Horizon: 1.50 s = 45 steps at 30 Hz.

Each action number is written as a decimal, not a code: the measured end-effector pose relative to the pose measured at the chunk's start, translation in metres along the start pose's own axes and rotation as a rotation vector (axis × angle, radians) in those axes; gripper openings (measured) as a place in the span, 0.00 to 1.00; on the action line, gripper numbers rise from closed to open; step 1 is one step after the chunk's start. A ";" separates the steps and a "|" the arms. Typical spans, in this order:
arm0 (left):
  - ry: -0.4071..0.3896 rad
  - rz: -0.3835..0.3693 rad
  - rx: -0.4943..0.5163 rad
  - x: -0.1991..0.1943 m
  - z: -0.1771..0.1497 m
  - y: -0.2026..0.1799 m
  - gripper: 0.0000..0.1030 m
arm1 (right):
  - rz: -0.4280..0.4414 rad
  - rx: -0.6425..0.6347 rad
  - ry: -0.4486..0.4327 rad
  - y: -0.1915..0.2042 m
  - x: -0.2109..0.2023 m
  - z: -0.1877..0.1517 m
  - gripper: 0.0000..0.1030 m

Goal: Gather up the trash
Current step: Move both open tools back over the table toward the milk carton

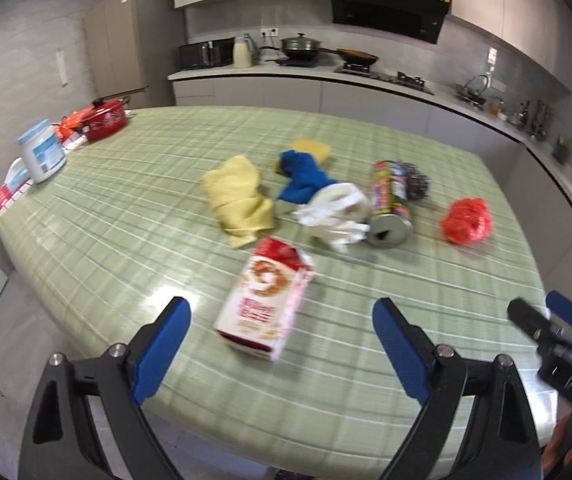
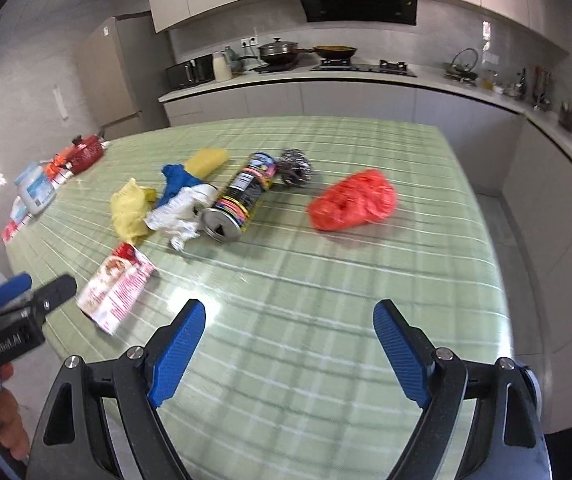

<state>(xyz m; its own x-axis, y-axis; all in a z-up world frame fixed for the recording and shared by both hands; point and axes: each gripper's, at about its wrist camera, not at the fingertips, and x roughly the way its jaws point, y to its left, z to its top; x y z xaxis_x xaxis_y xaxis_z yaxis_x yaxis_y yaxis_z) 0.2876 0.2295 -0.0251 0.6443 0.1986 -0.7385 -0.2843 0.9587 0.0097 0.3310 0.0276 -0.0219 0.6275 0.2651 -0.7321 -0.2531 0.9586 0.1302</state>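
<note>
A kitchen: a bench under green plaid cloth, grey cabinets and a stove behind it. Landmark: the can lying on its side mid-bench. Touching its near end, crumpled white paper; left of that, blue cloth and yellow cloth; behind the can, a steel scourer; to its right, apart, a red bag. Nearer than the can lies a red-white carton. The left gripper and right gripper have their fingers spread wide, holding nothing.

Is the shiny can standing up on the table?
No, the can lies on its side on the green checked tablecloth, its metal end facing the camera.
</note>
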 end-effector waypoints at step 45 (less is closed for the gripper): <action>0.198 -0.331 0.265 0.104 0.020 0.051 0.91 | -0.216 0.194 0.046 0.088 0.068 0.009 0.85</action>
<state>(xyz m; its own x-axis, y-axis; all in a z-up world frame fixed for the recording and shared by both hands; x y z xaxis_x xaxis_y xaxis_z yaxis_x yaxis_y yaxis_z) 0.3543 0.3033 -0.0881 0.5143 -0.1452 -0.8452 0.1214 0.9880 -0.0958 0.3582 0.1311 -0.0543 0.6167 0.0517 -0.7855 0.0315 0.9954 0.0902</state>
